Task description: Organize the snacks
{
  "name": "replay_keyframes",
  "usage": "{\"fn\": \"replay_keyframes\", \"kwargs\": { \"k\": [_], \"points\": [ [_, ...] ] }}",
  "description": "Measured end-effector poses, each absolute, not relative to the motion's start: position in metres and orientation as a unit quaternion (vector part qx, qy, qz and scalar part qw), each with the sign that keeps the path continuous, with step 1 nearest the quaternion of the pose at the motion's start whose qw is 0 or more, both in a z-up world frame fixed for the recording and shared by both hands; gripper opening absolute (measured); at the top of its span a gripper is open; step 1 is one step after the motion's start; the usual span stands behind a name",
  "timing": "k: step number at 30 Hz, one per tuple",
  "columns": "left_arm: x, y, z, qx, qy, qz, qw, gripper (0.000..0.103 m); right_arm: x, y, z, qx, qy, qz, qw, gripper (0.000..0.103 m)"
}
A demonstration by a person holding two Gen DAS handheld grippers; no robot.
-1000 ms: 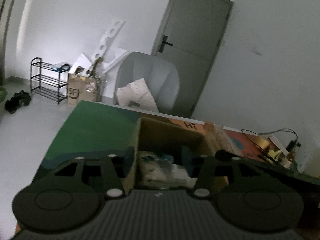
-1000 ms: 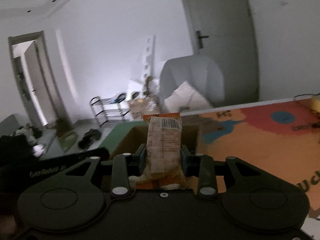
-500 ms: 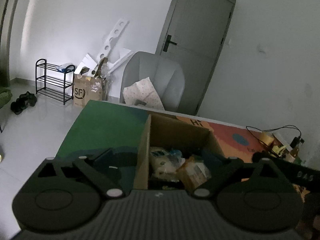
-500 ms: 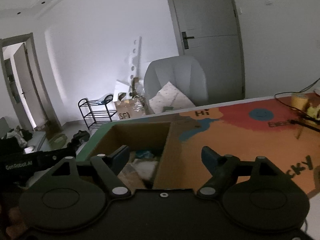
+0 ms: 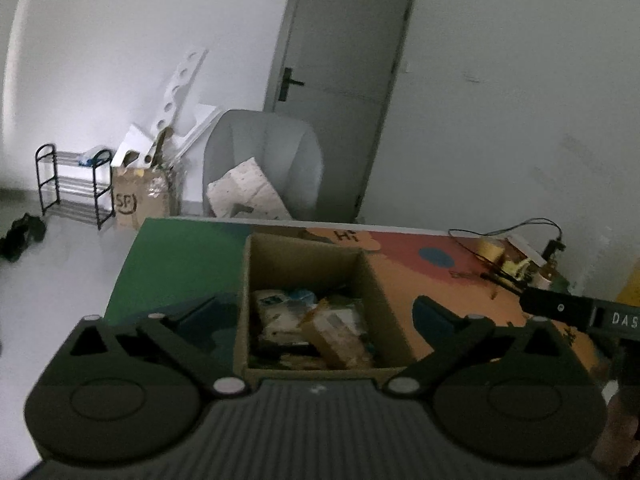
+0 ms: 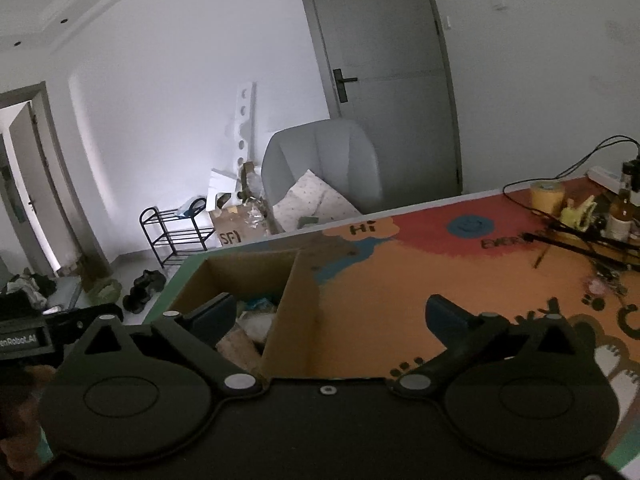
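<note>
An open cardboard box [image 5: 304,252] stands on the colourful table mat, with several snack packets [image 5: 316,324] lying inside it. My left gripper [image 5: 324,312] is open and empty, hovering above the box near its front rim. In the right wrist view the same box [image 6: 292,296] is at lower left, with packets [image 6: 252,328] showing inside. My right gripper [image 6: 332,316] is open and empty, its left finger over the box and its right finger over the mat. The right gripper's body [image 5: 580,314] shows at the right edge of the left wrist view.
Cables, a tape roll [image 6: 547,194] and small bottles [image 6: 622,216] crowd the table's far right. The orange mat [image 6: 400,280] lies right of the box, the green part [image 5: 180,252] left of it. A grey chair [image 5: 264,160] stands behind the table.
My right gripper opened and let go of the orange snack packet, which now lies in the box. Both grippers opened wide and pulled back and up from the box.
</note>
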State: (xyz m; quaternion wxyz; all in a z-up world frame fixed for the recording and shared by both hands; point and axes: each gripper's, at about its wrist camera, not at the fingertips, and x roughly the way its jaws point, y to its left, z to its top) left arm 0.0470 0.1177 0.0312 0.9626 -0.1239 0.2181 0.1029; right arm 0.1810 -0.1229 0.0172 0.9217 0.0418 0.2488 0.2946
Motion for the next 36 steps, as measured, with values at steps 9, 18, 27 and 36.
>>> {"fn": "replay_keyframes", "kwargs": {
  "k": [9, 18, 27, 36],
  "points": [
    [0.035, 0.095, 0.042, -0.095, 0.227, 0.080, 0.966, 0.103, 0.161, -0.159, 0.034, 0.037, 0.248, 0.305, 0.919, 0.103],
    [0.019, 0.085, 0.044, -0.098, 0.250, 0.069, 0.961, 0.103, 0.142, -0.197, 0.045, 0.044, 0.245, 0.303, 0.920, 0.103],
    [-0.006, 0.080, 0.049, -0.100, 0.252, 0.068, 0.960, 0.103, 0.123, -0.216, 0.065, 0.019, 0.226, 0.313, 0.922, 0.103],
    [-0.017, 0.078, 0.049, -0.086, 0.257, 0.061, 0.961, 0.103, 0.115, -0.203, 0.063, 0.001, 0.243, 0.357, 0.902, 0.103]
  ]
}}
